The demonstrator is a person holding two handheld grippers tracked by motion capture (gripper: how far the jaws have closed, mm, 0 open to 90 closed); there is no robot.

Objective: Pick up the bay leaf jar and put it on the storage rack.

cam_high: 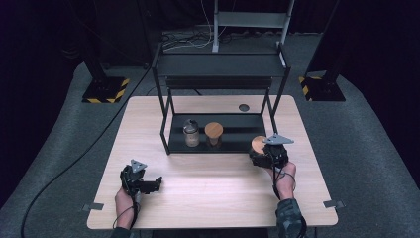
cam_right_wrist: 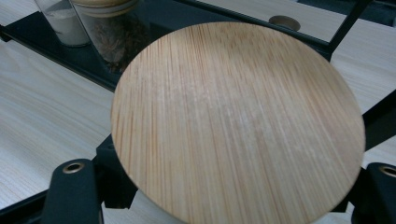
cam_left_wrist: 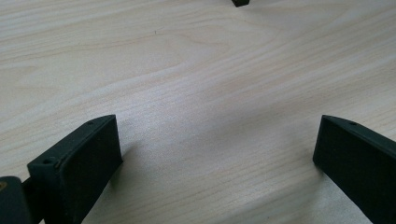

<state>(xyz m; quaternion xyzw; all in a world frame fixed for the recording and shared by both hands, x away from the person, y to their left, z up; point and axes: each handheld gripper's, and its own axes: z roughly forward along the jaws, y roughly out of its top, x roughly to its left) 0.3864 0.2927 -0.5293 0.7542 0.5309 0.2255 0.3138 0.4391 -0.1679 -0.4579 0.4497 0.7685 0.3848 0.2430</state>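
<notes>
bamboo-lidded jar (cam_right_wrist: 238,126) sat clenched in the right gripper (cam_high: 267,154), at the right end of the black rack (cam_high: 218,145), near the table's (cam_high: 208,183) right edge. left gripper (cam_high: 141,181) rested near the table's front left corner, jaws spread wide over bare wood.

Bamboo-lidded jar (cam_right_wrist: 238,121) at rack's right end
</notes>
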